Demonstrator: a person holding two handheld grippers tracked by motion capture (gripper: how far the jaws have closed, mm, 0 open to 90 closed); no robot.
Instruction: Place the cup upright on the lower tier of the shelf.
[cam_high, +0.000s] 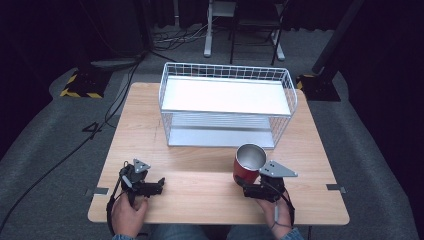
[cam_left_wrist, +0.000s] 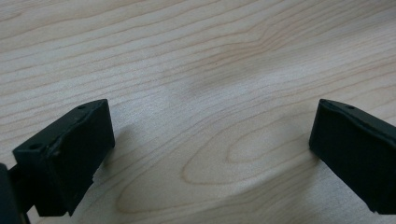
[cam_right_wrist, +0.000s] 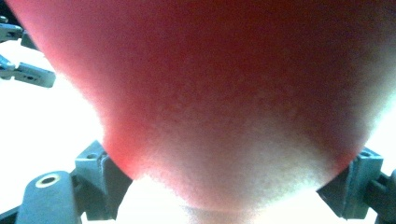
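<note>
A red cup (cam_high: 244, 172) with a shiny metal inside stands tilted near the table's front right. My right gripper (cam_high: 252, 188) is shut on its lower part, and a hand holds the gripper from below. In the right gripper view the cup's red wall (cam_right_wrist: 210, 93) looms close and blurred, pinched between the two fingers (cam_right_wrist: 100, 172). At the front left my left gripper (cam_high: 157, 184) lies low over the wooden table (cam_high: 200, 190), held by the other hand. Its jaws stand wide apart (cam_left_wrist: 212, 126) with bare wood (cam_left_wrist: 201, 70) between them.
A white wire rack (cam_high: 227, 72) with two shelves stands at the back middle of the table, its open side facing me. Cables and stand legs lie on the grey floor beyond the table.
</note>
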